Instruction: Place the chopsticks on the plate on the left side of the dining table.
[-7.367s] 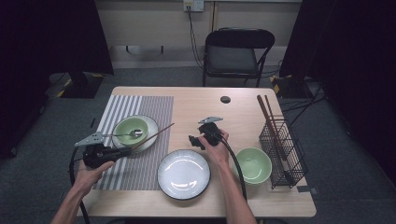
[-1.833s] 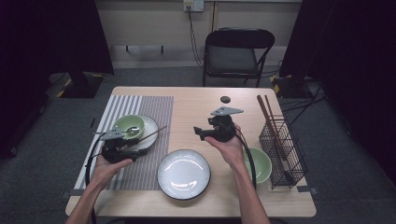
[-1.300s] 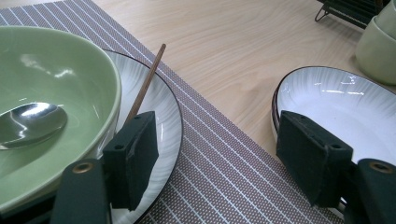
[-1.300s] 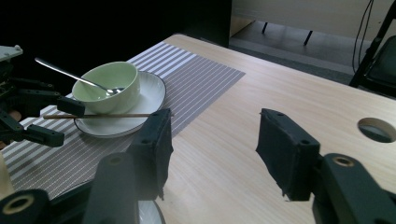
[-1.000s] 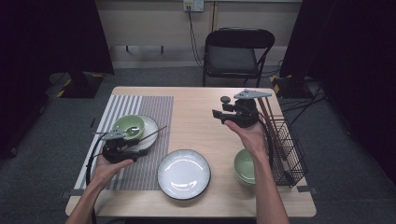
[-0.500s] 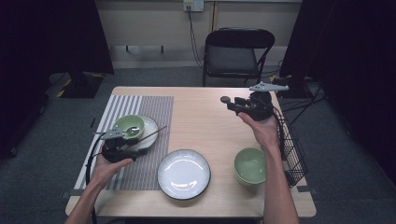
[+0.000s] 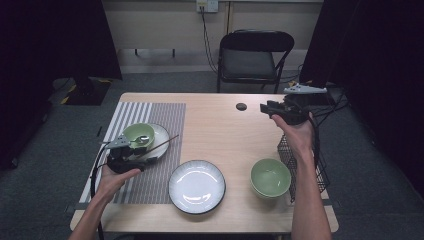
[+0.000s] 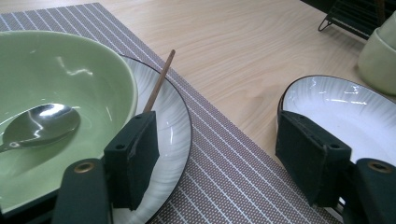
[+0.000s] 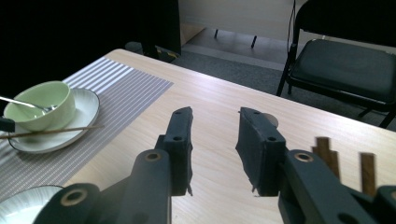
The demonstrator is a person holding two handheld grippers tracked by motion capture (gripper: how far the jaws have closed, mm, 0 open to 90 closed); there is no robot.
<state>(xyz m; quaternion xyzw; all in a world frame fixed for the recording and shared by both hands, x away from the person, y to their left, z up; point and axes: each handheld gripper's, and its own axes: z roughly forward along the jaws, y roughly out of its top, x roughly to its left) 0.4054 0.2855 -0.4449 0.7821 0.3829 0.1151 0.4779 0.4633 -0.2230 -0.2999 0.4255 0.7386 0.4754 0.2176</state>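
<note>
A green bowl with a metal spoon in it sits on a small white plate on the striped placemat. A brown chopstick leans across that plate's rim. My left gripper is open, low at the plate's near edge, one jaw beside the chopstick, nothing between the jaws. My right gripper is open and empty, held above the table's back right near the wire rack.
A large white plate lies at the front centre and a second green bowl sits right of it, against the rack. Brown chopsticks stand in the rack. A small dark disc lies near the back edge. A black chair stands behind the table.
My right gripper has moved from the table's middle to the back right and risen, uncovering the second green bowl. My left gripper moved in to the small plate earlier and now holds still.
</note>
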